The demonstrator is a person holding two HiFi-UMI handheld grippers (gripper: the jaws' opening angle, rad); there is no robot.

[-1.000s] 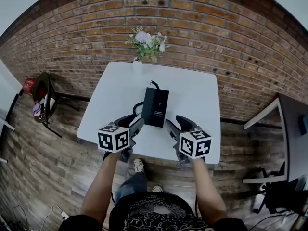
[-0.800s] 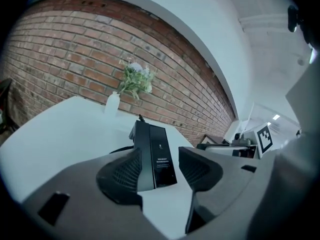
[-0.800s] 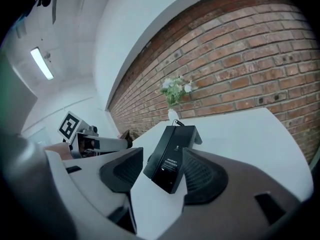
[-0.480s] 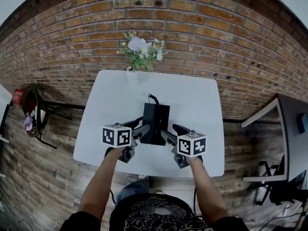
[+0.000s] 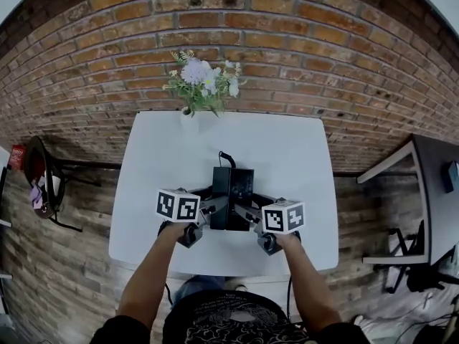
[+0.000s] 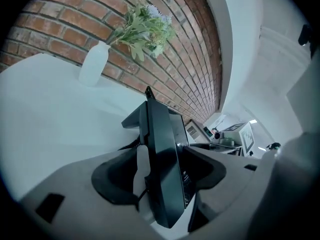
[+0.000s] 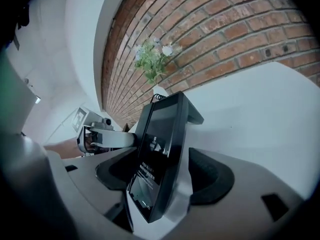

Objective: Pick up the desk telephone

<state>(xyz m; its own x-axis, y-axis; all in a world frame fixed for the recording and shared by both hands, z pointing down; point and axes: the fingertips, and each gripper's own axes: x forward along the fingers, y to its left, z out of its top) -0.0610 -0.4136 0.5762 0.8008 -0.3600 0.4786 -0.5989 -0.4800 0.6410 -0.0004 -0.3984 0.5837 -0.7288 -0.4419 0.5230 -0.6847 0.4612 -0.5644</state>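
The black desk telephone (image 5: pixel 231 189) lies in the middle of the white table (image 5: pixel 294 149), its cable running off its far end. My left gripper (image 5: pixel 217 208) reaches in at its near left corner and my right gripper (image 5: pixel 244 213) at its near right corner. In the left gripper view the telephone (image 6: pixel 167 134) shows edge-on between the pads of the left gripper (image 6: pixel 162 176), with a gap on both sides. In the right gripper view the telephone (image 7: pixel 160 134) stands likewise inside the right gripper (image 7: pixel 165 179). Both sets of jaws are opening and neither pad presses on it.
A white vase of flowers (image 5: pixel 199 84) stands at the table's far edge against the brick wall. A dark chair (image 5: pixel 36 185) is on the floor to the left, and a desk (image 5: pixel 430 185) to the right. The table's near edge runs just under my wrists.
Both grippers have moved forward and down from in front of the telephone to either side of its near end. Their jaws have spread wider.
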